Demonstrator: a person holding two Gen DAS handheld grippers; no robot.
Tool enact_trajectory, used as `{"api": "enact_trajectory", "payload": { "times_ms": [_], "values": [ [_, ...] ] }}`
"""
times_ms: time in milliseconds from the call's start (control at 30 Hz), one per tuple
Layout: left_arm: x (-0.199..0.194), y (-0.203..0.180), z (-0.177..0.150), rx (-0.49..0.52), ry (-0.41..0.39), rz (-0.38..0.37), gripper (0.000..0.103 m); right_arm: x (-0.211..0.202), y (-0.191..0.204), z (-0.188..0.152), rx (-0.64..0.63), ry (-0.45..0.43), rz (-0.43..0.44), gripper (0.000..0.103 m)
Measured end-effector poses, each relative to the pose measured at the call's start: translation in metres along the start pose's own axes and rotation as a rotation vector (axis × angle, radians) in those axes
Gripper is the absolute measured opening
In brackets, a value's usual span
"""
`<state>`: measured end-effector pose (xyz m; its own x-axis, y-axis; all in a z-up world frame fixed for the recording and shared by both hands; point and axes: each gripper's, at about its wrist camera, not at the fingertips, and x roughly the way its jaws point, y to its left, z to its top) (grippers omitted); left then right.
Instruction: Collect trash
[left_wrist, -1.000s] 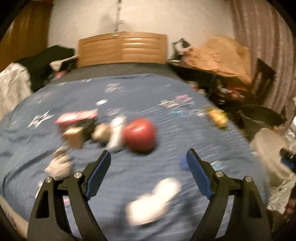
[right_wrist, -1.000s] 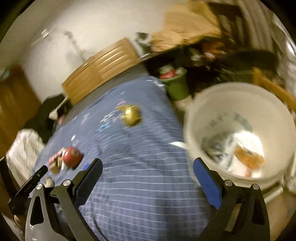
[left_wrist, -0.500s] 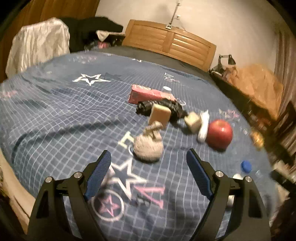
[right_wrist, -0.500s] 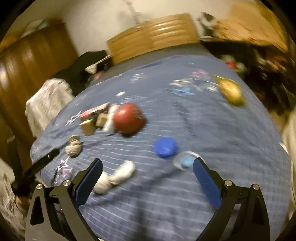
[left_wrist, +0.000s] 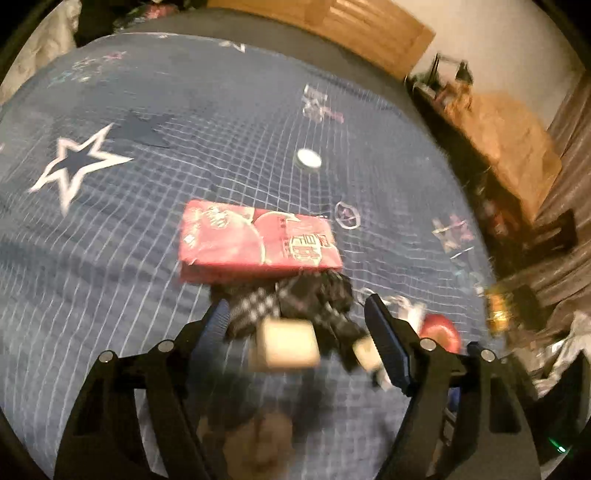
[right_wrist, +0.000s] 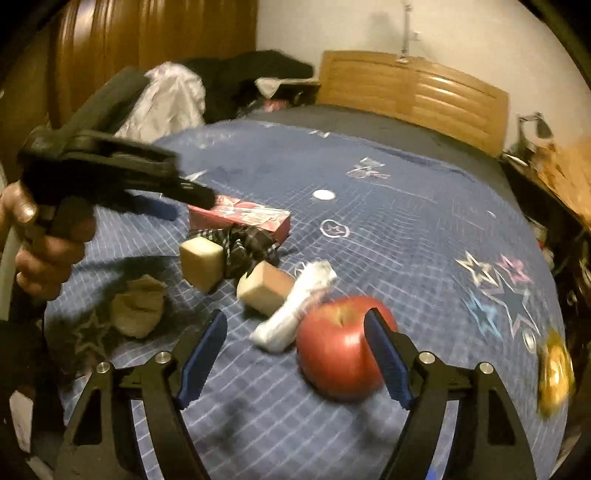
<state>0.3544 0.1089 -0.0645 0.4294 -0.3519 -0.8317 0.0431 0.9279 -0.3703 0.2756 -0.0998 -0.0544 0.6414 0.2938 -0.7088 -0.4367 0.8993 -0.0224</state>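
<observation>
Both claws are closing with nothing gripped; red packet (left_wrist: 258, 240) lettering too blurred to read.

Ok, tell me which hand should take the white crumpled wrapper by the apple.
Right. Its closing, empty gripper is just short of the wrapper; the left gripper hangs over the tan block.

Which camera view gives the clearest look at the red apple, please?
The right wrist view: the red apple sits large and nearly whole, with the white wrapper beside it. The left wrist view shows only a blurred sliver behind a finger.
</observation>
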Motion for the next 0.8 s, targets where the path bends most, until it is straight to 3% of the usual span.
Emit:
{"api": "enact_trajectory", "payload": {
  "times_ms": [133,267,300,333,367,467,633,667,800],
  "values": [
    [0.048,-0.005,0.012,0.018,0.167,0.028,0.078,0.030,-0.003,0.014,-0.054,0.061,-0.016,0.077],
    [0.064,-0.005,0.017,0.012,0.212,-0.002,0.079,0.060,-0.012,0.025,-0.036,0.130,0.057,0.075],
    [0.067,-0.004,0.016,0.013,0.222,-0.014,0.072,0.064,-0.012,0.026,-0.035,0.138,0.066,0.055],
    [0.067,-0.004,0.016,0.020,0.220,-0.039,0.066,0.065,-0.012,0.026,-0.035,0.150,0.087,0.042],
    [0.065,-0.004,0.016,0.032,0.215,-0.070,0.056,0.065,-0.012,0.024,-0.024,0.154,0.120,0.041],
    [0.056,-0.005,0.010,0.059,0.168,-0.113,0.041,0.054,-0.012,0.018,-0.005,0.132,0.145,0.028],
    [0.033,-0.005,0.001,0.069,0.091,-0.118,0.027,0.019,-0.019,0.014,0.102,0.067,0.218,0.026],
    [0.025,-0.005,0.000,0.073,0.071,-0.118,0.019,0.013,-0.017,0.015,0.107,0.057,0.220,0.026],
    [-0.003,-0.003,0.000,0.072,0.009,-0.123,0.019,-0.028,-0.016,0.013,0.132,-0.011,0.225,0.026]
  ]
}}
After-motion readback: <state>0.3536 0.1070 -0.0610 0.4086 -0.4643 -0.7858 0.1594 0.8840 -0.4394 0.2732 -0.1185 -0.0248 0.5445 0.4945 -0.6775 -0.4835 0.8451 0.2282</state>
